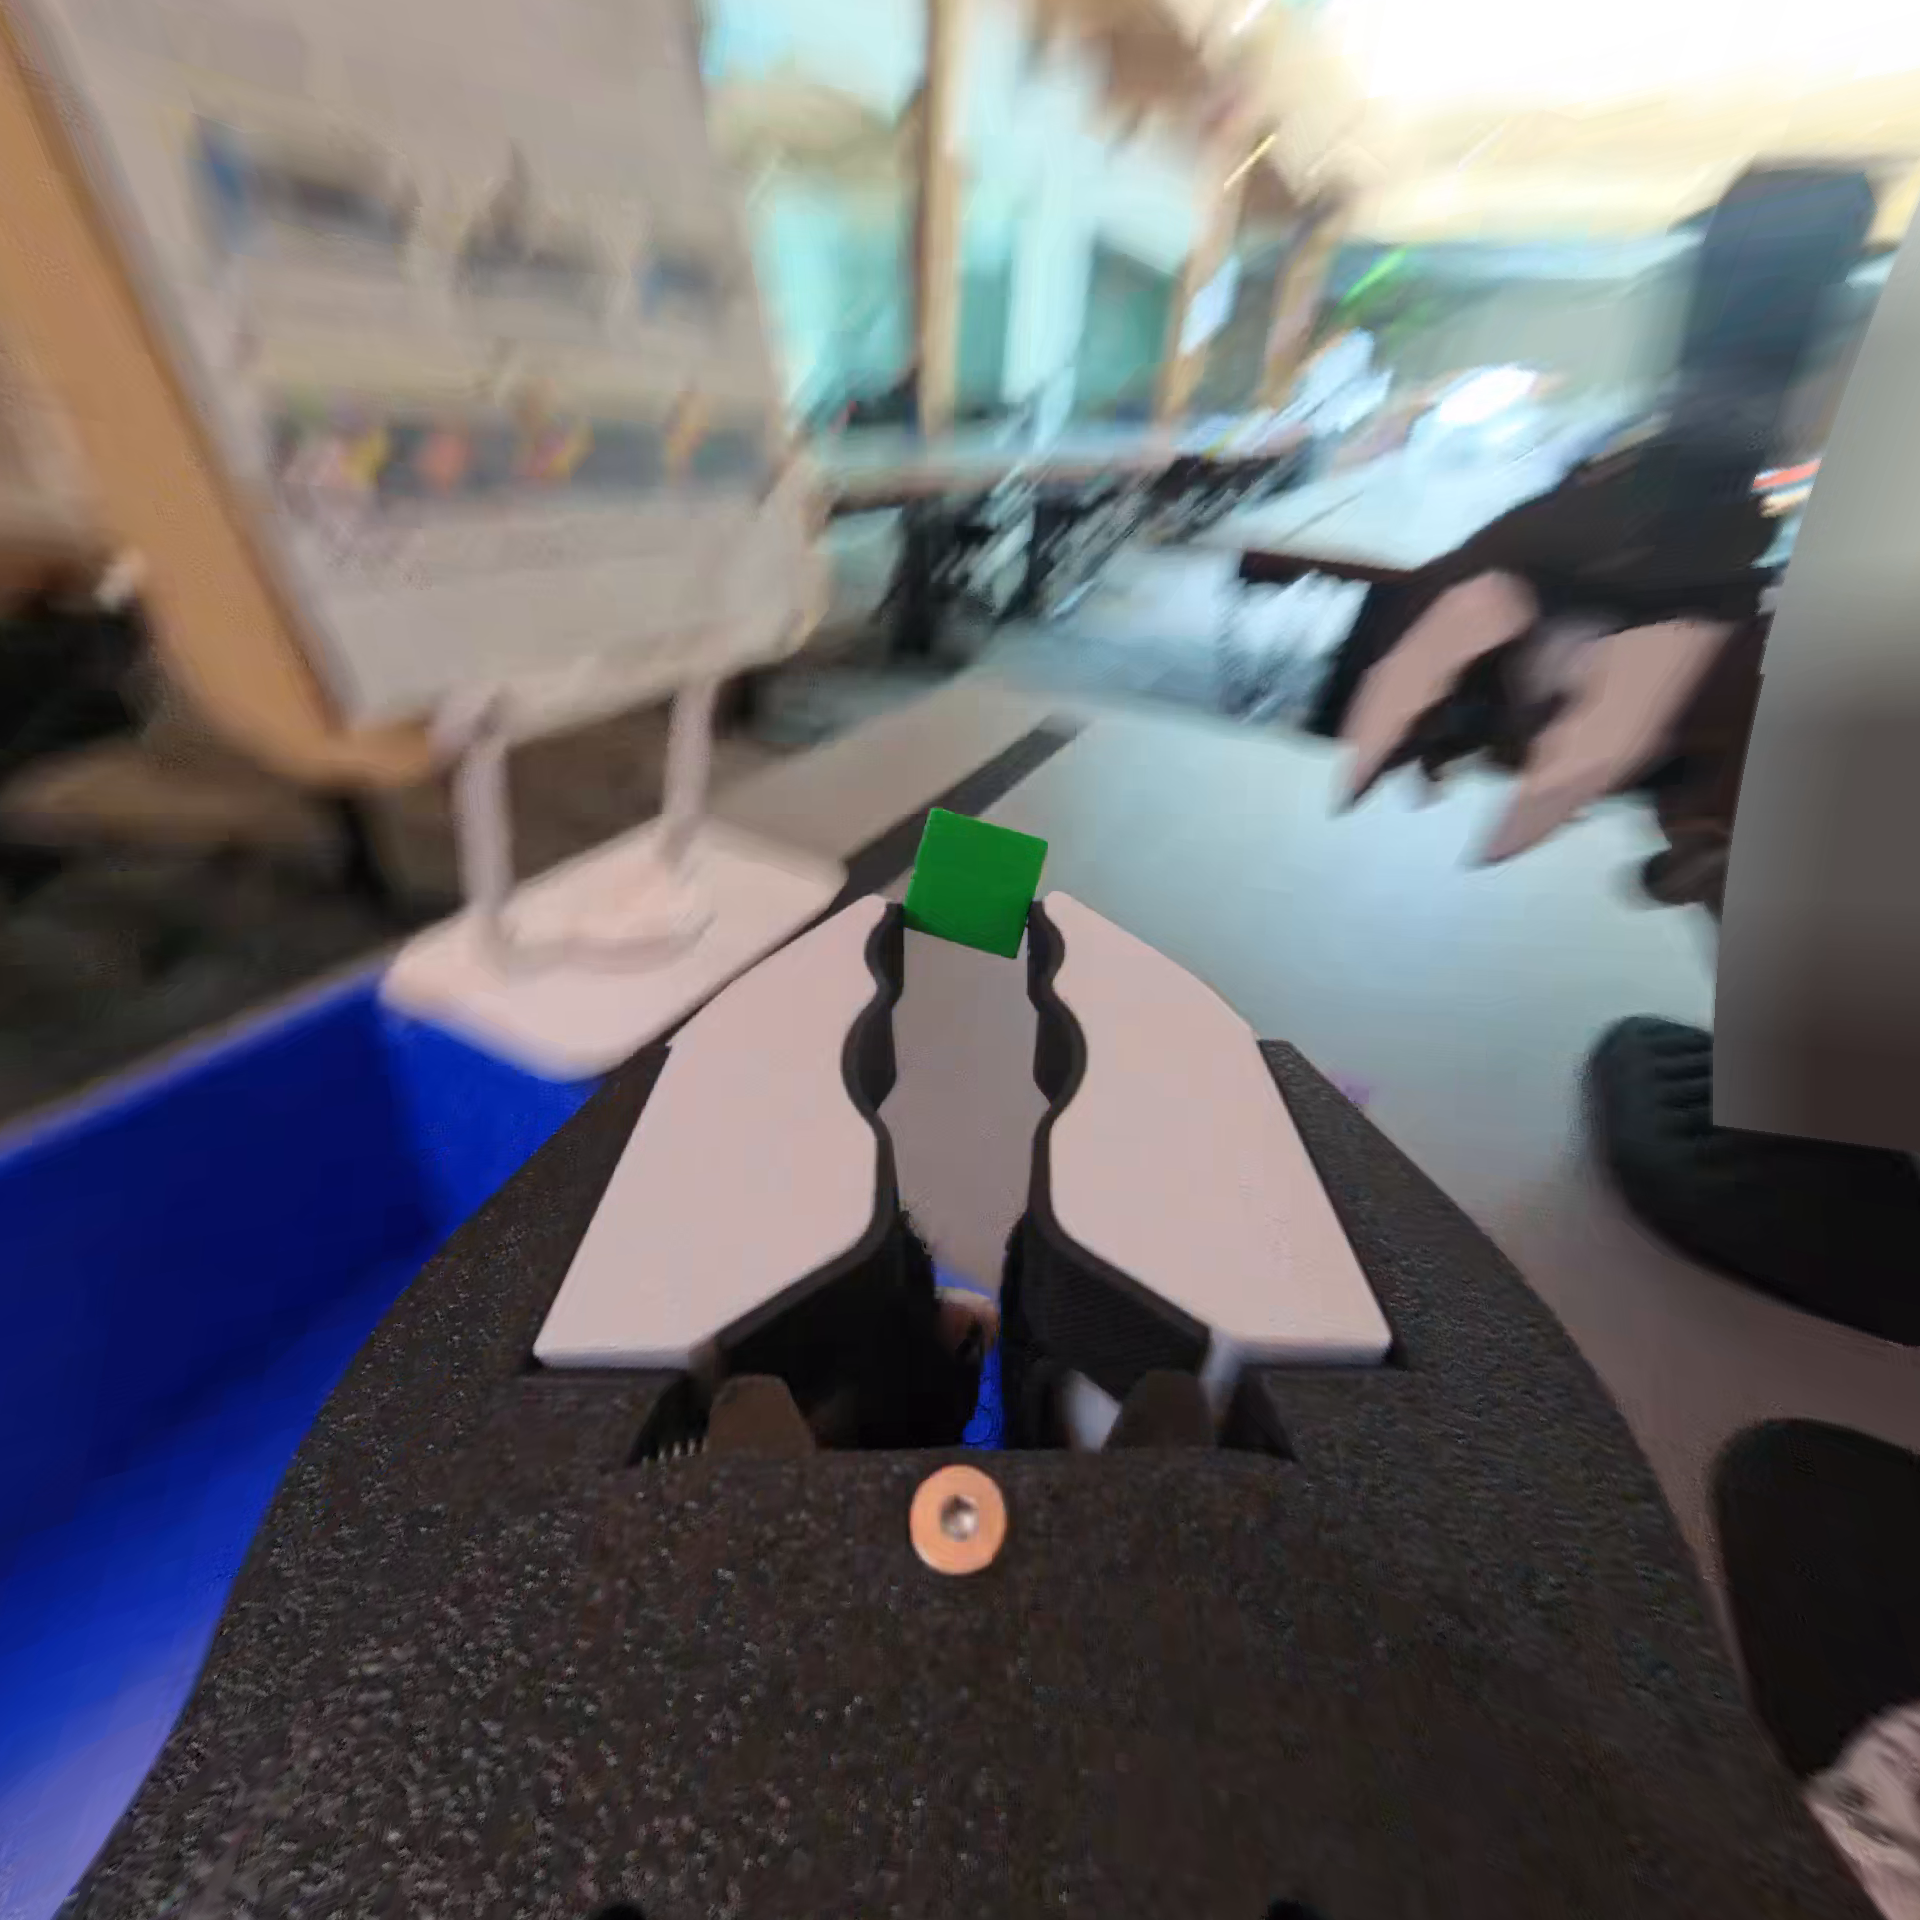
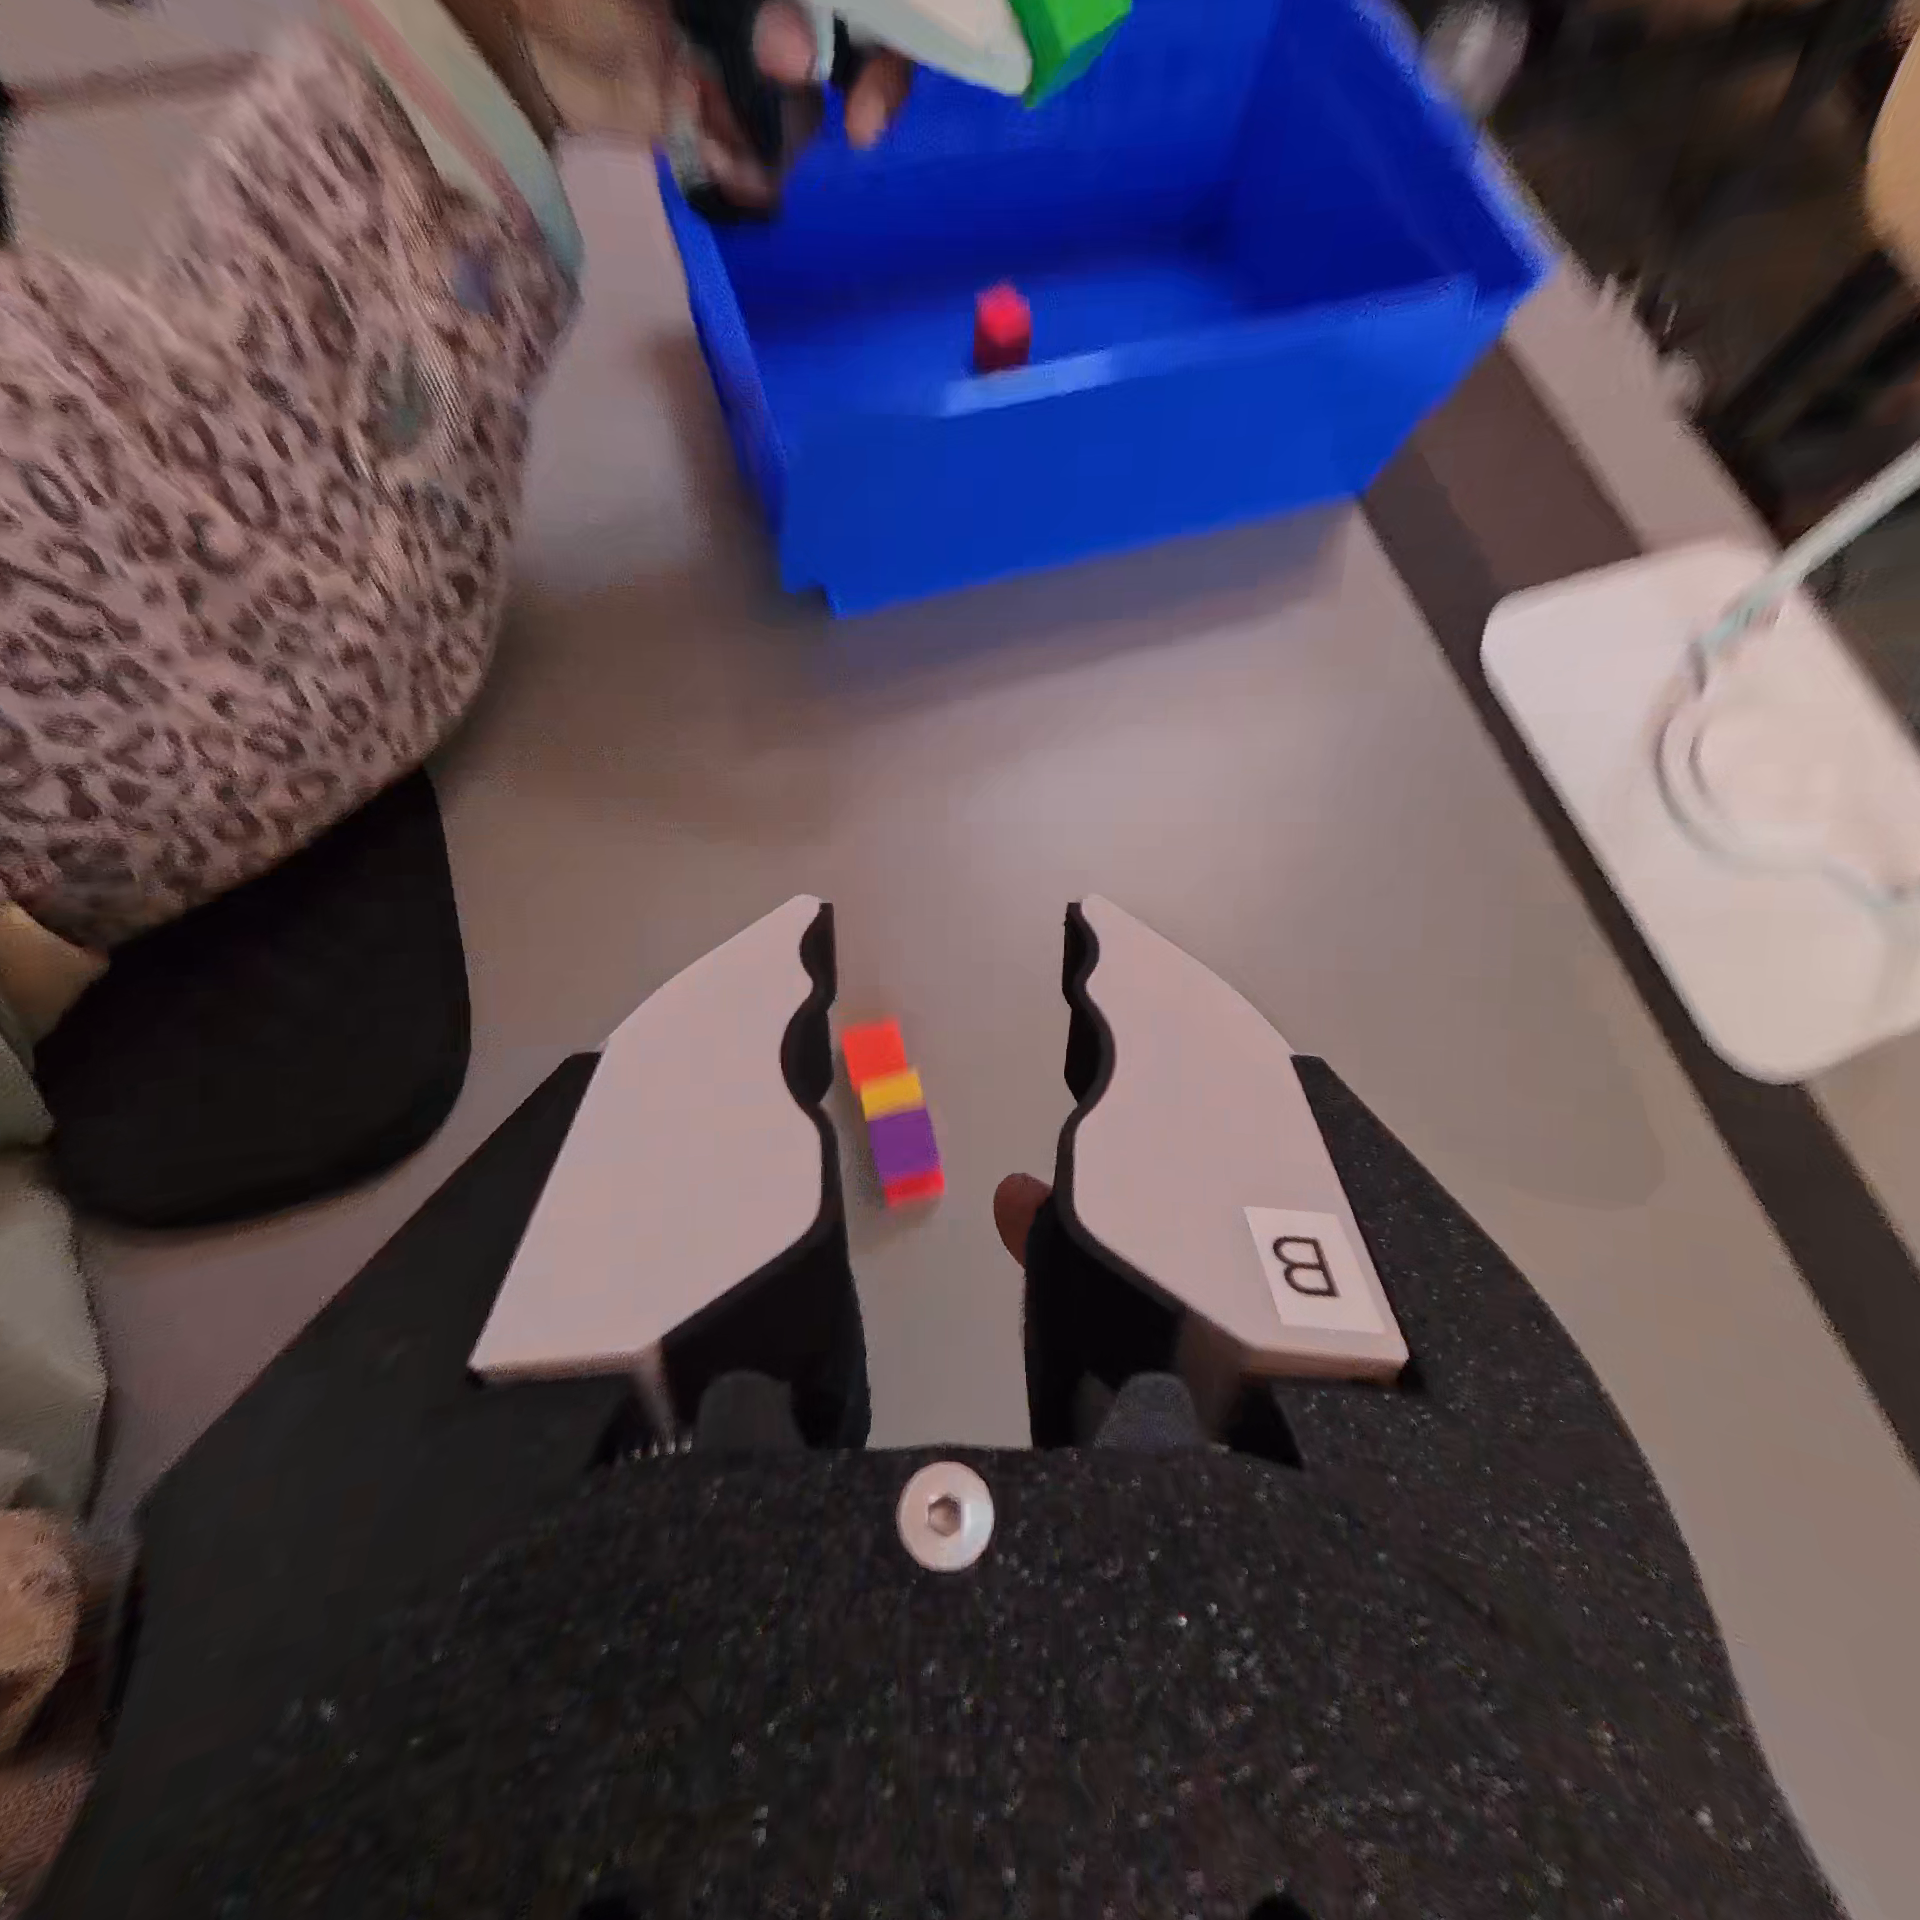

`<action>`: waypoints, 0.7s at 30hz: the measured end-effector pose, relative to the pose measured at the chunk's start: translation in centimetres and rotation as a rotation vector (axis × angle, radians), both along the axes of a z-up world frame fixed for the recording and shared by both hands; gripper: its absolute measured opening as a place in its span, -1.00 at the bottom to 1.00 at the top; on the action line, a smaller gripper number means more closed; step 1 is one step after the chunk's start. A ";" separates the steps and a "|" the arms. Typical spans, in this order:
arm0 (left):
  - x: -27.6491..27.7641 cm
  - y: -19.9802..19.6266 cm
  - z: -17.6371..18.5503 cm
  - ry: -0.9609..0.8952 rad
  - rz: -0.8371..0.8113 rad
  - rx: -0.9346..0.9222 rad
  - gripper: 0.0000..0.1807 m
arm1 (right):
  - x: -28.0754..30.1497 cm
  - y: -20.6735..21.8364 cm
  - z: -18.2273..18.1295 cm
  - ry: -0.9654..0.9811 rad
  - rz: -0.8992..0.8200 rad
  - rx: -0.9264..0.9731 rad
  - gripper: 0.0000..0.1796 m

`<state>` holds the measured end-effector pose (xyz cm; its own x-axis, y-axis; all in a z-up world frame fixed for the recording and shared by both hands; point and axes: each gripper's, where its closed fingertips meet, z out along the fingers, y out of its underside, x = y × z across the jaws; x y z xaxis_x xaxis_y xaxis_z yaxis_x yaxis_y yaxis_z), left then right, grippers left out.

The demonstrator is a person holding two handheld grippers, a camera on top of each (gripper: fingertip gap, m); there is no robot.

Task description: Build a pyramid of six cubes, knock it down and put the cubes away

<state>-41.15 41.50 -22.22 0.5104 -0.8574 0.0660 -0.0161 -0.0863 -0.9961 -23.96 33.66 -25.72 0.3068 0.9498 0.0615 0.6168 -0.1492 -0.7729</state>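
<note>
1. Since it takes up most of the far field in the right wrist view, the blue bin [image 2: 1091, 499] comes first: it stands on the grey table [image 2: 1039, 748] at about twelve o'clock from the right gripper [image 2: 948, 914], and one red cube [image 2: 1003, 327] lies inside it on the floor.
2. At three o'clock of that view sits a white lamp base [image 2: 1683, 800], cut off by the frame edge; at nine o'clock a spotted sleeve [image 2: 239, 499] fills the side.
3. Over the bin's near corner, the left gripper [image 1: 966, 909] has its jaws clamped on the green cube [image 1: 975, 883], pinched by the very tips; the same cube shows at the top edge of the right view, mostly cropped.
4. With jaws apart and holding nothing, the right gripper hangs above a short row of cubes [image 2: 894, 1112] on the table, which shows orange, yellow, purple and red bands.
5. Judged from their look, the cubes are small, rigid, light and smooth-faced, so two opposite flat faces taken squarely would suit; a tip pinch could let one twist or slip.
6. Motion blur makes the count uncertain: the row is probably three or four cubes, touching, and whether any is stacked cannot be told. The sixth cube is not in sight.
</note>
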 end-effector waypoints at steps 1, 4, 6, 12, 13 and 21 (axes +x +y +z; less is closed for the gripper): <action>1.1 -2.0 2.4 -0.088 -0.116 0.094 -0.75 | -1.0 0.0 1.2 0.067 0.027 0.031 -0.58; 3.4 -5.2 4.7 -0.123 -0.300 0.210 -0.75 | -4.0 -0.4 5.6 0.280 0.108 0.100 -0.64; 4.9 -5.7 4.2 -0.064 -0.347 0.208 -0.75 | -5.5 -0.8 7.8 0.356 0.158 0.140 -0.64; 7.5 -6.1 3.3 0.061 -0.391 0.189 -0.75 | -8.2 -0.4 8.4 0.277 0.202 0.266 -0.64; 7.7 -6.3 3.2 0.076 -0.395 0.190 -0.75 | -8.4 -0.3 8.3 0.267 0.204 0.280 -0.64; 8.0 -6.9 2.9 0.106 -0.426 0.190 -0.75 | -9.3 0.5 7.5 0.210 0.203 0.317 -0.69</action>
<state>-33.16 34.59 -19.28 0.1068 -0.9836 -0.1453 -0.1131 0.1332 -0.9846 -33.28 34.14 -18.25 0.1531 0.9363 0.3162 0.4336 0.2238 -0.8729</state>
